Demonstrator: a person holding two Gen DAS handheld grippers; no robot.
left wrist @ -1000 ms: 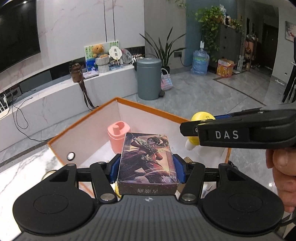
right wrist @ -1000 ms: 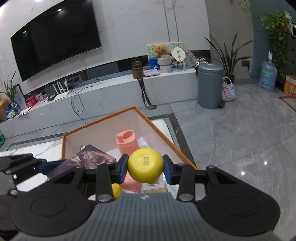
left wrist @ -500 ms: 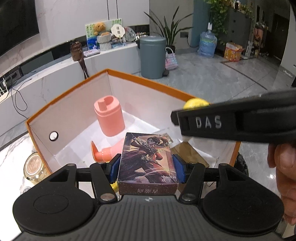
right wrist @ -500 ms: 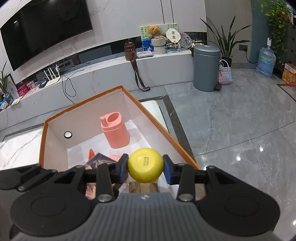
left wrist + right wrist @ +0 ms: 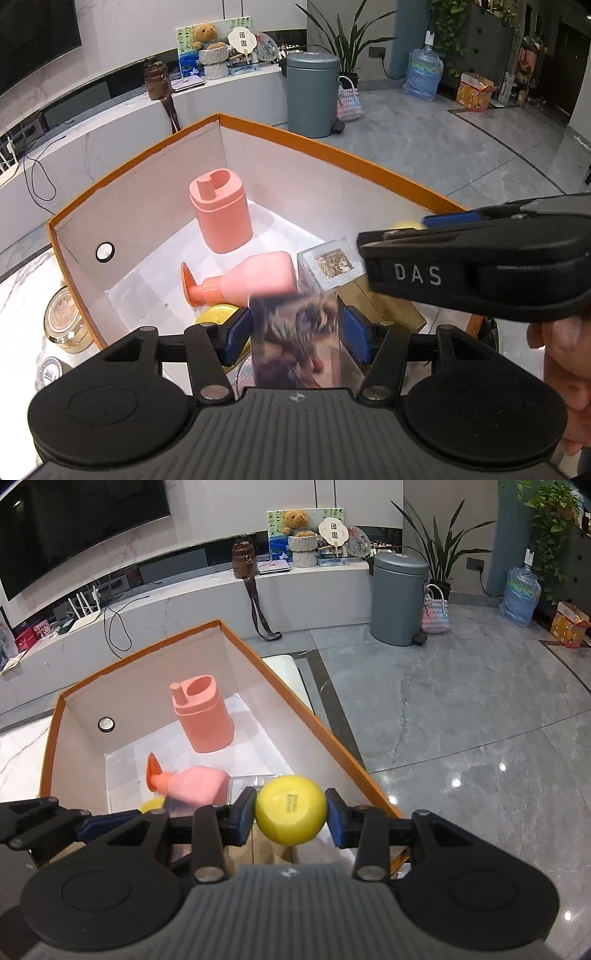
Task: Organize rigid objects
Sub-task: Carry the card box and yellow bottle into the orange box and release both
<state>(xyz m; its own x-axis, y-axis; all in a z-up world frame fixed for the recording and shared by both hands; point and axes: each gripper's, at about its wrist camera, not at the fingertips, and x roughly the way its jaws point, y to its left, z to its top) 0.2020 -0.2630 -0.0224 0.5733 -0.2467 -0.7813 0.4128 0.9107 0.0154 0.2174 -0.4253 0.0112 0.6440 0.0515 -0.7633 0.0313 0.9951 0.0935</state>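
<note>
Placement step, both loads above the orange-rimmed white cardboard box [image 5: 332,147]. The left gripper [image 5: 295,332] has parted; the blurred illustrated card box [image 5: 295,339] sits loose between its pads. The right gripper [image 5: 290,814] clamps a yellow plastic ball [image 5: 290,814]; next, release inside the box.

Box [image 5: 332,151]: orange rim, white inner walls. Holder [image 5: 221,216] and bottle [image 5: 255,278]: salmon pink, bottle cap darker orange. Ball [image 5: 290,810]: yellow, small printed label. Card box [image 5: 295,339]: blurred brown-purple artwork. Gripper pads [image 5: 245,814]: blue on black. Tin [image 5: 66,319]: gold.
</note>
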